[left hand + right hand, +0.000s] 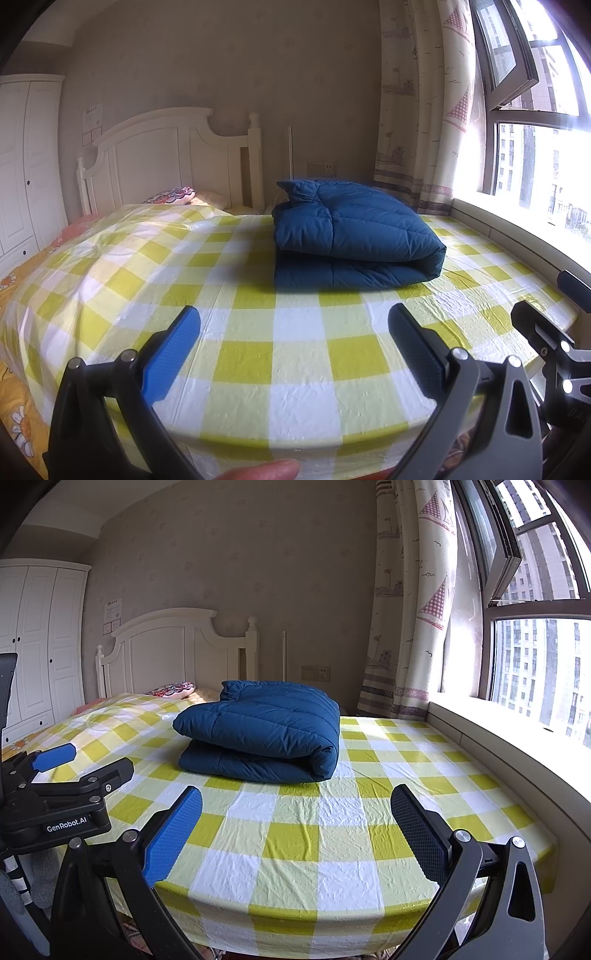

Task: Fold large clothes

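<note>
Nearest the lens, at the bottom of each frame, the left tool (293,321) and the right tool (295,801) hold their fingers wide apart, gripping nothing, above the near edge of the yellow-checked bed sheet (291,834). The folded blue quilted jacket (351,236) lies mid-frame, well apart from both. The folding looks finished; a good close is to withdraw level, without snagging the sheet or nudging the bundle.
</note>
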